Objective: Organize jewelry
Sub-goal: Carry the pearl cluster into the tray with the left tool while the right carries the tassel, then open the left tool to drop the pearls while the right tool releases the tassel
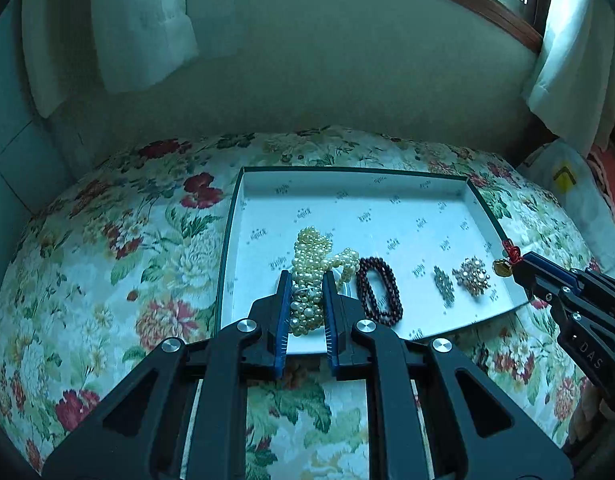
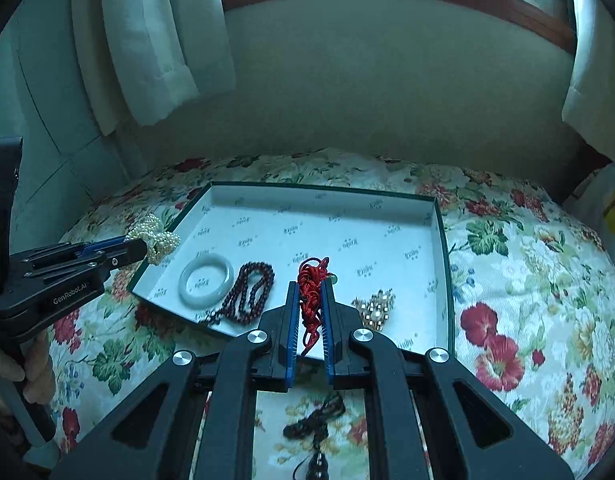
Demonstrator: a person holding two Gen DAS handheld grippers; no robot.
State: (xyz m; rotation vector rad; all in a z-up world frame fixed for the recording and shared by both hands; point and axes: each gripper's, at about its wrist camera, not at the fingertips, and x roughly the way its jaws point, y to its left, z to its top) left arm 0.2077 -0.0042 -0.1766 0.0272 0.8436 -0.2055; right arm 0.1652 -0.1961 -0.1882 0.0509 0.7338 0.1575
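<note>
A white tray (image 1: pixel 347 170) (image 2: pixel 307 188) with a dark green rim lies on the floral cloth. My left gripper (image 1: pixel 307 276) (image 2: pixel 143 246) is shut on a bunch of cream pearls (image 1: pixel 309 256) (image 2: pixel 155 240), lifted over the tray's near left corner. My right gripper (image 2: pixel 310 284) (image 1: pixel 515 264) is shut on a red cord (image 2: pixel 313 292) with a yellow pendant (image 1: pixel 501 268), held above the tray's right side. In the tray lie a white bangle (image 2: pixel 205 278), a dark red bead string (image 1: pixel 377 296) (image 2: pixel 249 292) and sparkly brooches (image 1: pixel 471 276) (image 2: pixel 375 306).
The floral cloth (image 1: pixel 107 280) covers the whole surface up to a plain wall. A dark cord with a dark pendant (image 2: pixel 315 420) shows on the cloth below the right gripper. White curtains (image 2: pixel 147 40) hang at the back. A hand (image 2: pixel 31 368) grips the left tool's handle.
</note>
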